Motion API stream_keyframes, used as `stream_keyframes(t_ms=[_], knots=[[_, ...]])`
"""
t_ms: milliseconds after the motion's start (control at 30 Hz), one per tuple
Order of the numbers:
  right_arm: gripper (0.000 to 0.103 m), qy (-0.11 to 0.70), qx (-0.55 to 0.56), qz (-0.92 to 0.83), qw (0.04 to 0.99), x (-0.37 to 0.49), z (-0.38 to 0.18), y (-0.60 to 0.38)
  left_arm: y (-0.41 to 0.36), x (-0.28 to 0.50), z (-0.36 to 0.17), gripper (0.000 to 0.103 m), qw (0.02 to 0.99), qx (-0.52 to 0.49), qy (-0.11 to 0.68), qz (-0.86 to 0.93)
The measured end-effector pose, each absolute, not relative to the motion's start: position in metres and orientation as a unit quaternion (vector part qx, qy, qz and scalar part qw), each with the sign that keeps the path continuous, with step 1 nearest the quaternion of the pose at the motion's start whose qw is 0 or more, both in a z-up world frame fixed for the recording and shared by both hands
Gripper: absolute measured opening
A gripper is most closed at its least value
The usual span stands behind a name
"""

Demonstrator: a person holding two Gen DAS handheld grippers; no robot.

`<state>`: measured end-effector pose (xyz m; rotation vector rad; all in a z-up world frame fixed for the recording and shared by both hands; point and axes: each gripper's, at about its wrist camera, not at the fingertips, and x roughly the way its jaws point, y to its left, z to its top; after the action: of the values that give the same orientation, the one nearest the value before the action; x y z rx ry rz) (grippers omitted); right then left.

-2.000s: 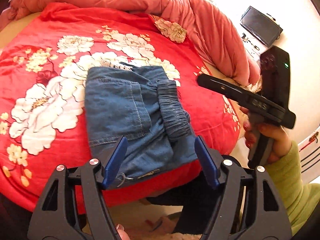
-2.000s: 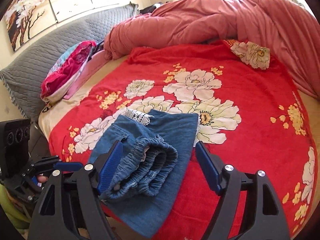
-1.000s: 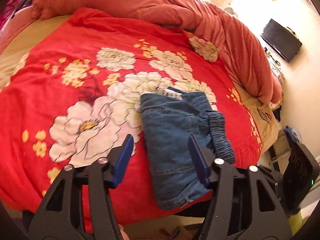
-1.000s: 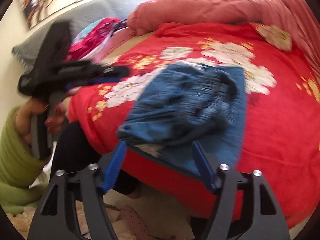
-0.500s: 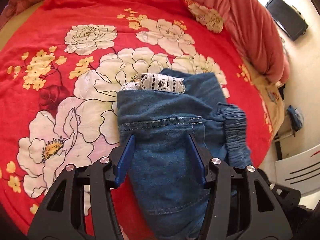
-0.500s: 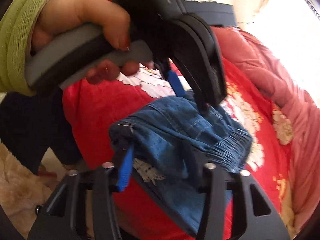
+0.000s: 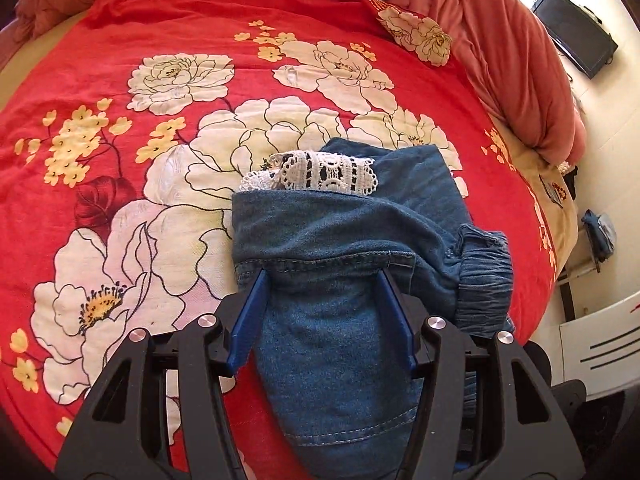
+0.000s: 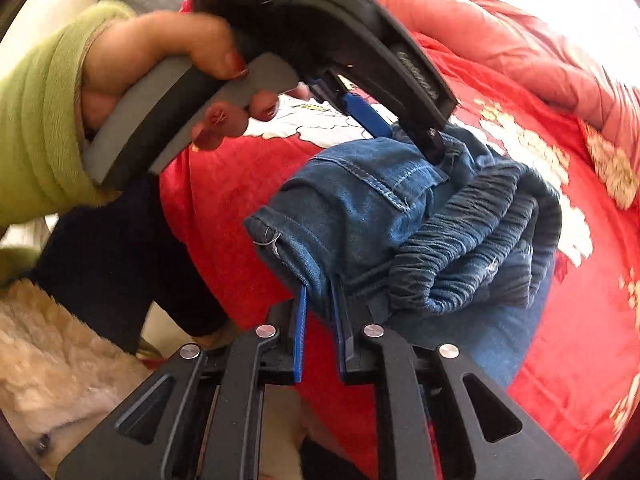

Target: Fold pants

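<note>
The folded blue denim pants [image 7: 344, 264] lie near the front edge of the bed, with white lace trim [image 7: 312, 172] at the far end and the elastic waistband [image 7: 484, 276] on the right. My left gripper [image 7: 324, 280] is open, its blue fingers straddling the top denim layer and pressing down on it. In the right wrist view the pants [image 8: 360, 208] bunch up at the bed edge. My right gripper [image 8: 318, 292] is shut on the near hem corner of the pants. The left gripper [image 8: 384, 124] shows there from the side, held by a hand.
A red floral bedspread [image 7: 160, 128] covers the bed. A pink quilt [image 7: 500, 48] is heaped along the far and right sides. A dark screen [image 7: 576, 32] sits at the far right. Cream fluffy fabric [image 8: 60, 352] lies below the bed edge.
My right gripper has closed on the near hem of the pants. My left gripper has moved forward over the pants and lowered onto the top layer.
</note>
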<state>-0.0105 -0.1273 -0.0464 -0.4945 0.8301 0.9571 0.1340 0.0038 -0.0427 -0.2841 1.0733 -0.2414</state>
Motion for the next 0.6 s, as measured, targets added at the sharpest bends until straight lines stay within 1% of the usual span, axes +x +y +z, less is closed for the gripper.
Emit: stream_keyframes(t_ms=[133,267,333,467,533,567,600], knots=[[0.021,0.391,-0.205,0.44,0.782,-0.002,-0.037,-0.134,0.002,0.131,-0.039,0.048,0.847,-0.13,0.504,-0.112],[0.025,0.385,-0.191,0.439,0.789,-0.011,-0.025,-0.138,0.001,0.128,-0.035,0.048,0.849,-0.129,0.5,-0.111],[0.031,0.386,-0.177,0.438,0.792,-0.012,-0.019,-0.143,0.0,0.126,-0.033,0.048,0.85,-0.128,0.499,-0.112],[0.033,0.377,-0.159,0.44,0.799,-0.015,-0.009,-0.153,-0.003,0.123,-0.03,0.048,0.851,-0.127,0.496,-0.115],[0.043,0.372,-0.144,0.438,0.806,-0.018,-0.005,-0.154,-0.004,0.12,-0.027,0.049,0.853,-0.128,0.492,-0.116],[0.045,0.37,-0.137,0.437,0.809,-0.018,-0.004,-0.154,-0.004,0.119,-0.025,0.05,0.855,-0.127,0.49,-0.115],[0.05,0.365,-0.13,0.431,0.815,-0.017,0.0,-0.158,-0.005,0.118,-0.024,0.052,0.856,-0.126,0.488,-0.115]])
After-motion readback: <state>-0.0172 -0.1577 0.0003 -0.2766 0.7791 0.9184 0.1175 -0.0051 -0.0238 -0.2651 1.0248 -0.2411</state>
